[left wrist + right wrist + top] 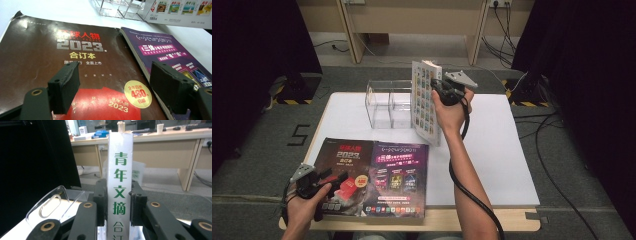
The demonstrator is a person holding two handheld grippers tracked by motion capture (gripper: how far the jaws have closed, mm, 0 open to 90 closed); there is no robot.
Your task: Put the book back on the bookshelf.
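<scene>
White thick book (426,100), upright and clamped by its spine in right gripper (443,89), hangs at clear acrylic rack's (387,102) three o'clock, ready for slotting; left gripper (328,181) hovers wide open.

My table (492,150), white-topped, carries a clear acrylic holder (384,102) at its far side and two magazines, a dark one (343,165) and a purple one (402,175), side by side at the near edge.

Right gripper (443,89) clamps white book (426,102) upright over table (492,150), clear acrylic holder (388,104) just left of it. Left gripper (329,181) (jaws apart) rests on dark 2023 magazine (346,176); purple magazine (401,180) beside it, toward right gripper.
</scene>
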